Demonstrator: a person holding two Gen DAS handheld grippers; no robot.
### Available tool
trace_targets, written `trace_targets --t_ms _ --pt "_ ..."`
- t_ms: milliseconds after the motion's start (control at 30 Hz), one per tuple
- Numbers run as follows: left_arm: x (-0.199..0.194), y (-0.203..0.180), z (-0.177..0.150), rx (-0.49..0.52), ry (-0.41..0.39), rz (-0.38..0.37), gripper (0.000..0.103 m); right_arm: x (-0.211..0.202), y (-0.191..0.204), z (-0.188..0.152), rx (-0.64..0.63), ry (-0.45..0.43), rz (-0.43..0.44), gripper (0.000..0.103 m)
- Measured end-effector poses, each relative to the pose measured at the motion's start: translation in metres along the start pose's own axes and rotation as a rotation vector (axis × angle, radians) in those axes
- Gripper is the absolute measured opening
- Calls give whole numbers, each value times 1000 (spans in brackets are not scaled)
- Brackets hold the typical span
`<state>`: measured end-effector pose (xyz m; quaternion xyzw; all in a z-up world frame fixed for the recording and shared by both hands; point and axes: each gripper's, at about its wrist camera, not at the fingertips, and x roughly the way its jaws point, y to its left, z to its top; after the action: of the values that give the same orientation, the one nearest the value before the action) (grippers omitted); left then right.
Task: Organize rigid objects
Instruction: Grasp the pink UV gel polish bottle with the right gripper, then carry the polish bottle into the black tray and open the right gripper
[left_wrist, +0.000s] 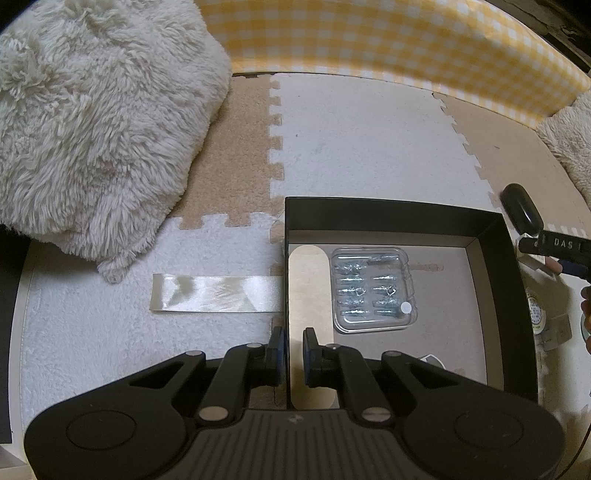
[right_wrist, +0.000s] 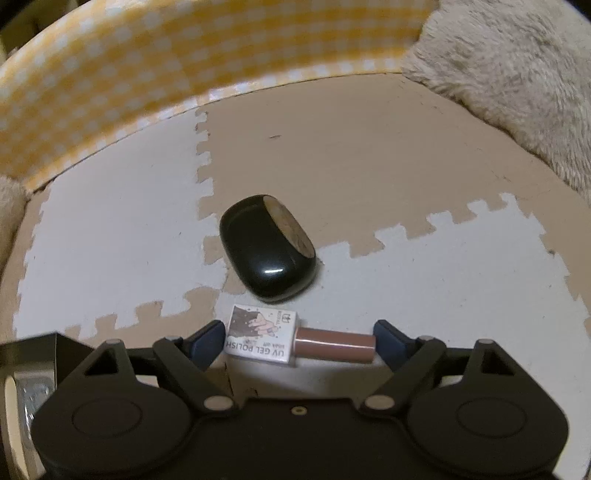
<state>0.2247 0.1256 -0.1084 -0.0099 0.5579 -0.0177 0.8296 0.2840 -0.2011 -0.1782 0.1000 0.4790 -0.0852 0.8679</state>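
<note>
Right wrist view: the right gripper is straddling the gel polish bottle on the floor mat, jaws wide, not gripping. The left gripper is pinching the black box wall; the blister pack is already inside, the black case waiting.
</note>
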Motion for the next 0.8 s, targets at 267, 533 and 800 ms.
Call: trace_targets --t_ms 267,533,800 --pt "0 0 0 -1 0 -1 10 -29 17 3 -97 -69 52 87" --pt "0 0 0 -2 0 -3 10 -89 53 -1 -181 -124 270 87" --pt "-1 0 0 -6 1 -6 10 -112 116 -39 -411 -56 442 87"
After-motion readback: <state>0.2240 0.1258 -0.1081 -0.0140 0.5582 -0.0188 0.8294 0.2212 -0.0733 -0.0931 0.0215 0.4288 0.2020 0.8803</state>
